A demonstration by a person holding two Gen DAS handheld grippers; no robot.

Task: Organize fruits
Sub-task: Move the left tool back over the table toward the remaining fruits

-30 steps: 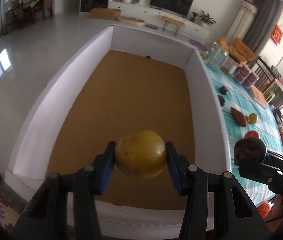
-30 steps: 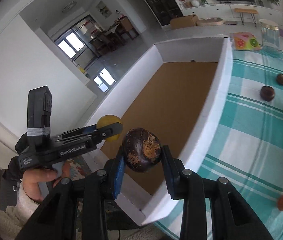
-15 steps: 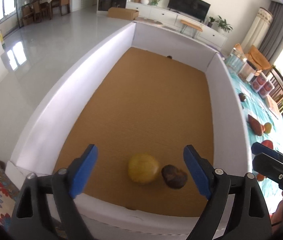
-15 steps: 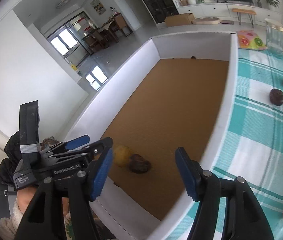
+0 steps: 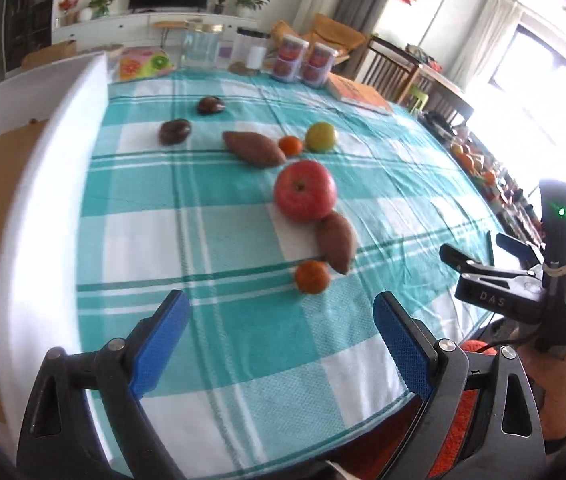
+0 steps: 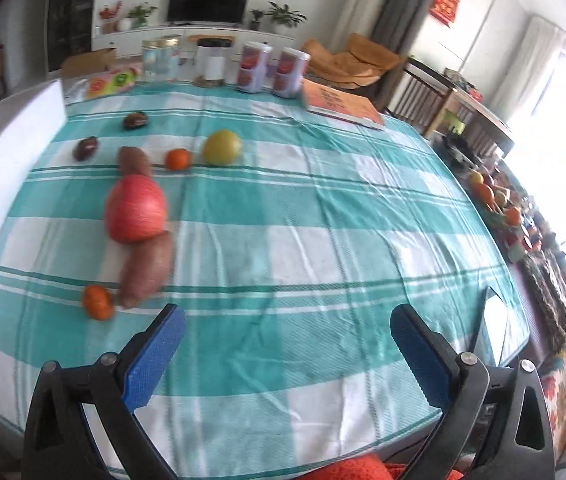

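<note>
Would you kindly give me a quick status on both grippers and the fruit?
Left gripper and right gripper opening, nothing between them. Apple and small orange waiting on tablecloth. Nothing in the way.

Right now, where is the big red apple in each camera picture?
Left wrist view: the red apple sits just right of centre on the checked tablecloth, touching the upper end of a sweet potato.
Right wrist view: the apple is at the left, again above that sweet potato.
Shared landmark: the yellow-green fruit further back.
</note>
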